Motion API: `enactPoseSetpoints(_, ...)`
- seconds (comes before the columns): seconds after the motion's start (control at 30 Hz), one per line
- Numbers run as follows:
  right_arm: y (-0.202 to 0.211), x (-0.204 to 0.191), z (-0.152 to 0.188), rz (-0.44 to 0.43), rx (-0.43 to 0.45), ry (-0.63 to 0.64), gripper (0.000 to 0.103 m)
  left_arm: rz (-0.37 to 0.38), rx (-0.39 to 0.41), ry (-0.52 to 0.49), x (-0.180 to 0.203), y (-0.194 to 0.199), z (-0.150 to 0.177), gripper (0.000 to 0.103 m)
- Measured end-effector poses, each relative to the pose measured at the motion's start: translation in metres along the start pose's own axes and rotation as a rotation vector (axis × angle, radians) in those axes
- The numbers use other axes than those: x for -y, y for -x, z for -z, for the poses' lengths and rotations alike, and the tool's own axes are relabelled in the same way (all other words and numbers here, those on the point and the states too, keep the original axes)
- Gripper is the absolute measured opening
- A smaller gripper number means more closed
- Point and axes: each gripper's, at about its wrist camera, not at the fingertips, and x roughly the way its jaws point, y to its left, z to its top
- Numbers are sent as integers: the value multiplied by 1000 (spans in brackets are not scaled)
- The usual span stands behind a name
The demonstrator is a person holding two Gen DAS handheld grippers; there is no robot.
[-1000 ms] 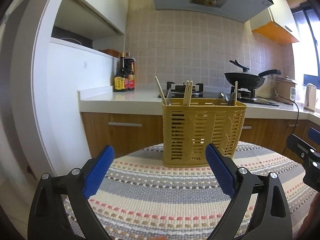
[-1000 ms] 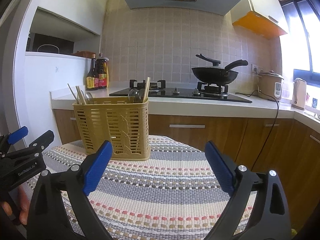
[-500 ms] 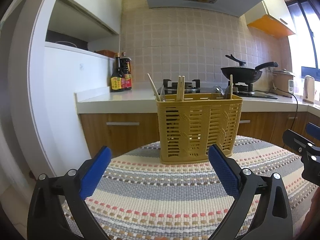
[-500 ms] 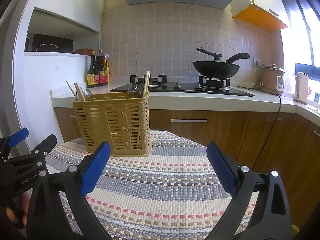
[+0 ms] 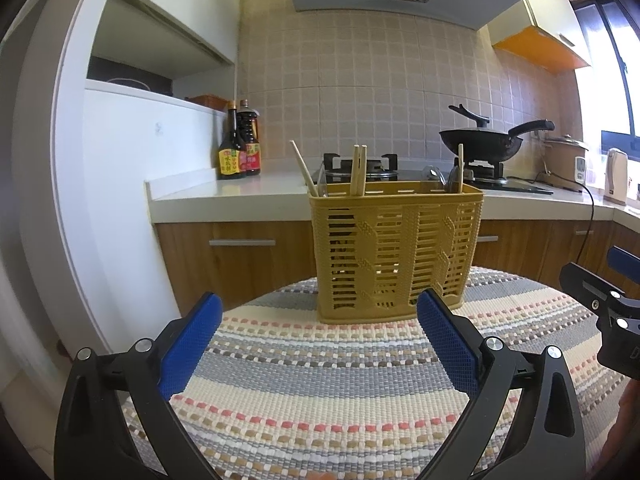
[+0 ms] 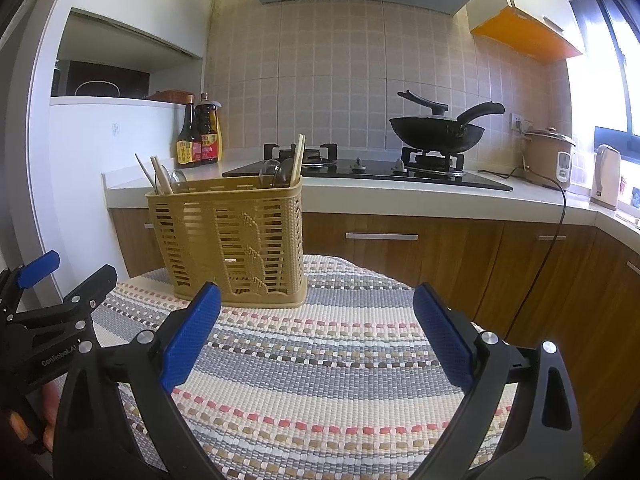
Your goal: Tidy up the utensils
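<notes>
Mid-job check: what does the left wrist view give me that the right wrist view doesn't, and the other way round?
Only the left wrist view shows the right gripper from outside, at its right edge. Only the right wrist view shows the left gripper from outside at its left edge, and the wall socket. Both show the yellow utensil basket standing on the striped mat, chopsticks and spoons inside it, and open, empty jaws.

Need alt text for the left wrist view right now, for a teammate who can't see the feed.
The open, empty left gripper hovers over a striped woven mat, facing a yellow slotted utensil basket holding chopsticks and spoons. The right gripper shows at the right edge, a kitchen counter and stove behind.
</notes>
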Motion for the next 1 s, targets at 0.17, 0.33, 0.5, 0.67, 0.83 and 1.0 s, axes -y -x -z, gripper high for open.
enactPoseSetpoints(0.17, 0, -1, 0, 0, -3, 6, 92, 0, 0, 1, 0, 0, 0, 95)
enactPoseSetpoints(0.33, -3, -3, 2, -5, -14, 13, 92, -1, 0, 4, -1, 1, -1, 95)
enactPoseSetpoints(0.5, -4, -5, 2, -7, -18, 21, 92, -4, -1, 13, -3, 1, -1, 95)
enactPoseSetpoints(0.67, -4, -3, 2, -13, -23, 7, 95, -9, -7, 8, -1, 1, -1, 95)
enactPoseSetpoints(0.83, -5, -3, 2, -13, -24, 5, 95, -6, -12, 4, 0, -1, -1, 95)
enactPoseSetpoints(1.0, -5, -2, 2, -13, -27, 0, 95, -11, -20, 1, 0, -2, 0, 95)
